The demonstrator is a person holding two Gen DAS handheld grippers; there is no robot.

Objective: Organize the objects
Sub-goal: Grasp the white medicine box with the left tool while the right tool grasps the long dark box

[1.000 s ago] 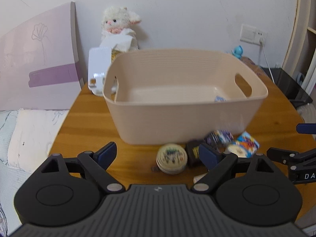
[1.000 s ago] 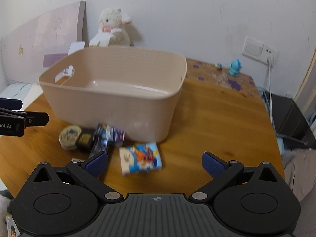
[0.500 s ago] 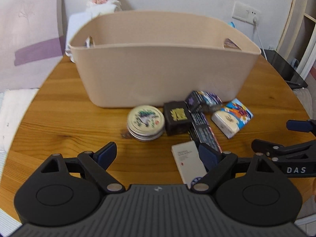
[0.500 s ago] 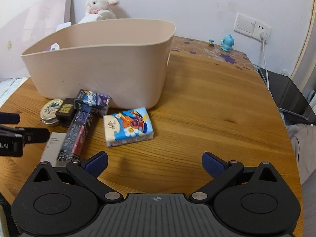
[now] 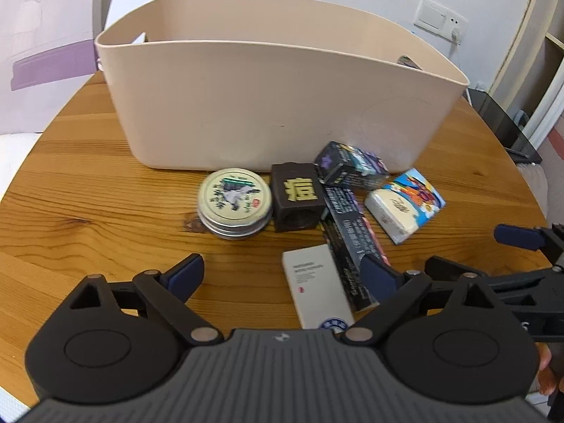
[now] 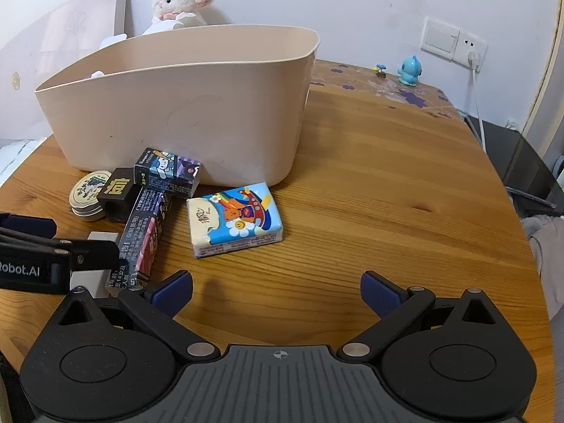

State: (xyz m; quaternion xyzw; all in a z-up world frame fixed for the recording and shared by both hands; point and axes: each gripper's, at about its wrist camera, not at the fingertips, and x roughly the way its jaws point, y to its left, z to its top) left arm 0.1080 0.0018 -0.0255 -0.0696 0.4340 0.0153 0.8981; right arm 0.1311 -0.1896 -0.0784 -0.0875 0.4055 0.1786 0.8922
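A beige plastic bin stands on the round wooden table. In front of it lie a round tin, a dark cube with a gold character, a small dark cartoon box, a long dark box, a white box and a colourful tissue pack. My left gripper is open, low over the table, with the white box between its fingers' span. My right gripper is open and empty, just short of the tissue pack. The bin also shows in the right wrist view.
A plush lamb and a pale board stand behind the bin. A small blue figurine sits at the table's far right, below a wall socket with a cable. A dark cabinet stands right of the table.
Both grippers have dropped lower and drawn back toward the table's near side, so the objects in front of the bin come fully into view. Both stay open.
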